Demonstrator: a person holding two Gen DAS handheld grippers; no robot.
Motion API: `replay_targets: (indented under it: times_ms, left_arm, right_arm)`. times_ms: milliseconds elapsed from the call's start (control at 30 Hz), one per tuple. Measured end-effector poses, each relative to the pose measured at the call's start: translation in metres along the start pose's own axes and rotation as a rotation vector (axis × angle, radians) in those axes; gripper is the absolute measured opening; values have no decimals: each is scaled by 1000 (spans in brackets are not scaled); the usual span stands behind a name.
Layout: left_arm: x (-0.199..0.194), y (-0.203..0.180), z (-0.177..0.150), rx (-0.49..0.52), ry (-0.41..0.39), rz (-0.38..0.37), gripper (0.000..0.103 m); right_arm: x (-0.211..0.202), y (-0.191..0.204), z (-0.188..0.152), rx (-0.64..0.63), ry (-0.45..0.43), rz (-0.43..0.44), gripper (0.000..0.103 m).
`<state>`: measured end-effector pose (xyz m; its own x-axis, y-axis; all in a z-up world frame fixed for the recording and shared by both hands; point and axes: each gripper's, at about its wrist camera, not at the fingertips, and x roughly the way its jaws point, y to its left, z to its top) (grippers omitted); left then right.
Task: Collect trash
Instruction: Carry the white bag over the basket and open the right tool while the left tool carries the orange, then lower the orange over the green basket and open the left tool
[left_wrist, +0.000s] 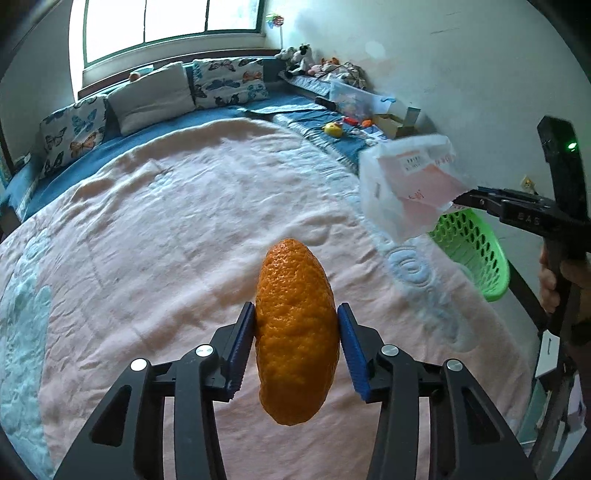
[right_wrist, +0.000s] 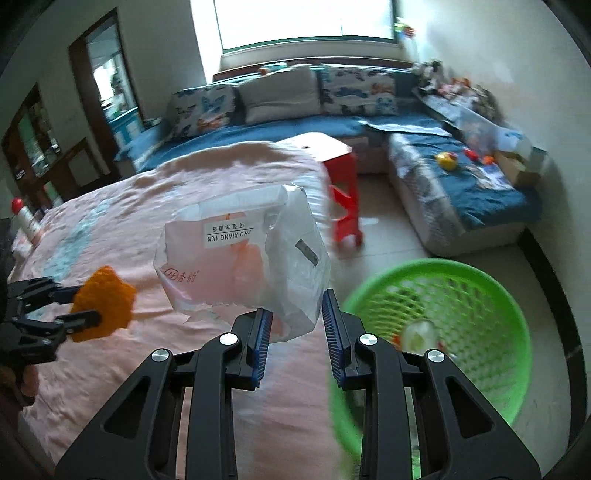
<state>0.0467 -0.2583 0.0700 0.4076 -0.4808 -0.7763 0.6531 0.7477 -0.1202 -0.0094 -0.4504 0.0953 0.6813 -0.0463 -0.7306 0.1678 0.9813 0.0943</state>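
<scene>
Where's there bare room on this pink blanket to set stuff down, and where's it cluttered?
The pink blanket is bare from the butterfly pillows down to the fingers holding the orange peel. Clutter sits on the blue sofa section by the wall: toys, boxes. The green basket already holds trash.

Pink quilt (left_wrist: 184, 240), butterfly cushions (left_wrist: 229, 79) on blue sofa (right_wrist: 480, 192); red stool (right_wrist: 341, 192), bright window (left_wrist: 166, 22)
</scene>
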Motion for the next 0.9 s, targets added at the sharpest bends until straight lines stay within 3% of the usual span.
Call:
replay_targets:
  times_ms: [467, 533, 600, 900]
  left_arm:
    - [6, -69, 37, 111, -38, -92, 44]
    - [8, -80, 43, 125, -41, -106, 44]
    - [11, -91, 48, 140, -44, -116, 44]
    - [29, -139, 70, 208, -35, -165, 44]
  right_arm:
    - [-20, -117, -39, 173, 90, -286, 32]
    - [-18, -125, -44, 184, 110, -317, 40]
    - [-17, -133, -49, 201, 118, -344, 60]
    - [-27, -147, -62, 211, 118, -375, 76]
